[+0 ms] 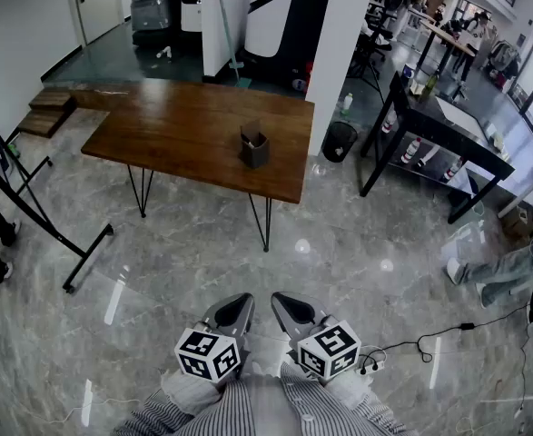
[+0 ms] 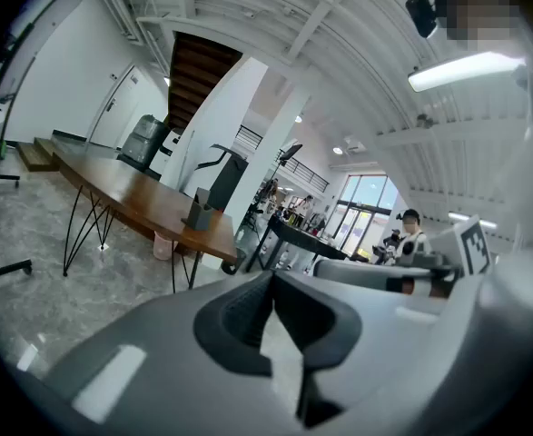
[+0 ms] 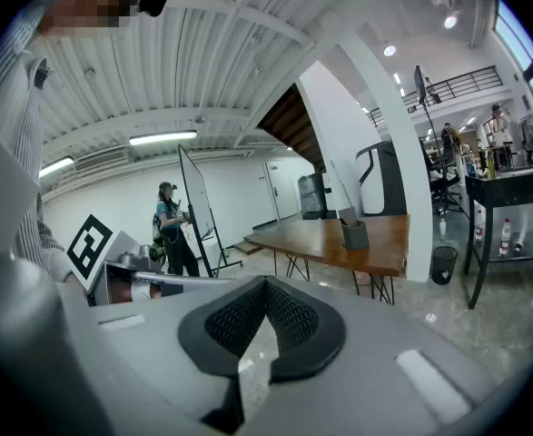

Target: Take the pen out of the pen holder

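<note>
A black board stand (image 1: 30, 207) stands on the marble floor left of the wooden table (image 1: 175, 125). Well short of the table's near edge, the left gripper (image 1: 239, 300) is held low, its jaws closed tip to tip with nothing between them, as the left gripper view (image 2: 271, 275) shows. The pen holder (image 1: 254, 148) stands upright on the table, near its right end and close to the near edge. A dark tip at its rim looks like the pen (image 1: 246, 136), too small to be sure. The right gripper (image 1: 280, 300), just beside the left one and equally far from the table, is closed and empty too (image 3: 266, 282). Right of the table sits a black waste bin (image 1: 340, 141).
</note>
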The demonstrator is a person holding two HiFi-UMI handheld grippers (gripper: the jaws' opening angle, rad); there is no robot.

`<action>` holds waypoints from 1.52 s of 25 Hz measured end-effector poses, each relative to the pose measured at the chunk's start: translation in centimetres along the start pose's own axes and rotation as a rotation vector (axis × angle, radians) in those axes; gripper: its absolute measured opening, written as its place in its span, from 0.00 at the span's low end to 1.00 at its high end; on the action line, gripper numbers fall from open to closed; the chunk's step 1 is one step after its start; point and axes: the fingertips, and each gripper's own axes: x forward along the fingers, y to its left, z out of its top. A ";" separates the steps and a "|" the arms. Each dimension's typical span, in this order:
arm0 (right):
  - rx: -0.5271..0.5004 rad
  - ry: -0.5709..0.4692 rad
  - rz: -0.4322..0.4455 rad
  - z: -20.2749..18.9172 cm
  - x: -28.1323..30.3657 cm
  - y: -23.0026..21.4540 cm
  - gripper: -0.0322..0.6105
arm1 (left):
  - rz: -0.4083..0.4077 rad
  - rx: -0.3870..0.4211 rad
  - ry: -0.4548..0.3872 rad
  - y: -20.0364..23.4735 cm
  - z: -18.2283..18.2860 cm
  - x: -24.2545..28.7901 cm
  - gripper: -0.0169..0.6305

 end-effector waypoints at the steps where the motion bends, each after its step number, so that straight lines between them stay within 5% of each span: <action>1: 0.005 -0.003 -0.007 0.1 0.5 -0.6 0.04 | -0.004 0.010 0.002 0.4 0.4 0.6 0.04; 10: 0.029 -0.016 -0.041 2.6 8.1 -6.6 0.04 | -0.039 0.024 0.032 6.0 3.4 7.5 0.04; 24: 0.049 -0.087 -0.096 14.3 25.2 -18.2 0.04 | -0.091 0.057 0.063 19.1 17.2 21.8 0.04; 38: 0.095 0.013 -0.147 14.0 30.4 -23.4 0.04 | -0.085 0.017 0.146 23.8 18.2 27.5 0.04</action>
